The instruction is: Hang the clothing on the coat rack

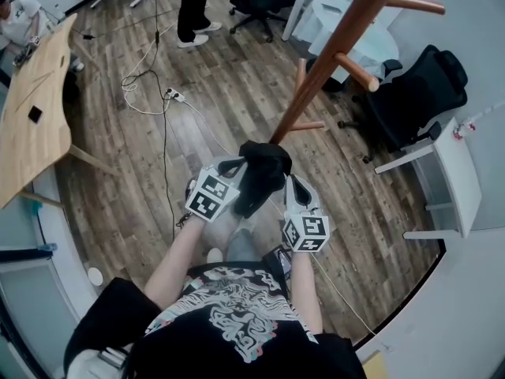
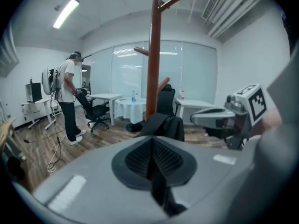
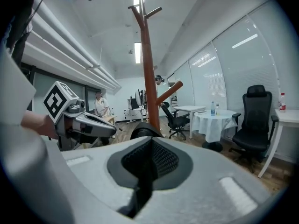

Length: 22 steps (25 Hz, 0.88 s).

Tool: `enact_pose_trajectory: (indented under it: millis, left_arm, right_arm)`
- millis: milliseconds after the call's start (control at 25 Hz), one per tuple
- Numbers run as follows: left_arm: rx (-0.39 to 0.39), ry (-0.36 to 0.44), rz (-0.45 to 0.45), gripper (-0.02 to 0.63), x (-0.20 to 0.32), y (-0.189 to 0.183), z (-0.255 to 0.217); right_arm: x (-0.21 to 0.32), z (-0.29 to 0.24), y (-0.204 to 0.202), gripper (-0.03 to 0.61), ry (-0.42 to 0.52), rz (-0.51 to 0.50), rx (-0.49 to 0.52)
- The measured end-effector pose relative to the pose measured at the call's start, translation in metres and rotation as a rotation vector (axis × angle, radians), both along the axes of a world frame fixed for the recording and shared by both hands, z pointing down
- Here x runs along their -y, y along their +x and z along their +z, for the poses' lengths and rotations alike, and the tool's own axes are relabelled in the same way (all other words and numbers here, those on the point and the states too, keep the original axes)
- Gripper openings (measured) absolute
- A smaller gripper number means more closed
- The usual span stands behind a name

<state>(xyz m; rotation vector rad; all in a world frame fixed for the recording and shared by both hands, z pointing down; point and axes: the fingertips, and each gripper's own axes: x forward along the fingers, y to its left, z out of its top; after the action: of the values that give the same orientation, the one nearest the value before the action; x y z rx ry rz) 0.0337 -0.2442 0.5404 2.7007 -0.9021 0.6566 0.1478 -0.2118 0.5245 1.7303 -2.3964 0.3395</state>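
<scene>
**1. Coat rack** [image 1: 331, 65]. Reddish-brown wooden pole standing upright on the plank floor [image 1: 237, 93]. Short pegs [image 1: 357, 72] angle out at several heights.

**2. Black garment** [image 1: 263, 174]. Bunched into a dark wad in front of the rack's lower pole, below the pegs and clear of all of them. It is carried between the two grippers.

**3. Left gripper** [image 1: 237, 164]. Close to the rack's pole, on the person's left of it. Fingers clenched on a fold of the black garment. The left gripper view shows a strip of dark cloth pinched between them.

**4. Right gripper** [image 1: 289, 181]. Just across the pole from the left gripper. Fingers likewise clamped on the garment, with dark cloth trapped between them.

**5. Office chair** [image 1: 418, 93]. Black, near the rack on the right gripper's side.

**6. Round table** [image 1: 351, 34]. Draped in white cloth, just beyond the rack.

**7. Wooden table** [image 1: 31, 109]. Pale top, well apart from the rack on the left gripper's side.

**8. Cable** [image 1: 158, 93]. Loose loops on the floor between the rack and the wooden table.

**9. Person** [image 1: 193, 6]. Standing, in dark trousers and white shoes, well beyond the rack.
</scene>
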Motion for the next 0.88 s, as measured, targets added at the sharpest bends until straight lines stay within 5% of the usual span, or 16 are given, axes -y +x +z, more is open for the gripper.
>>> enact_pose_trajectory:
  millis: [440,880]
  left_arm:
    - [-0.053,0.138,-0.070,-0.012,-0.045,-0.027,-0.042]
    - [-0.081,0.194,-0.089,-0.012,-0.099,-0.048,-0.072]
  right_arm:
    - [-0.054,-0.037,-0.009,-0.002,0.110,0.054,-0.039]
    - [-0.123,-0.056,-0.024,-0.002,0.140,0.106,-0.036]
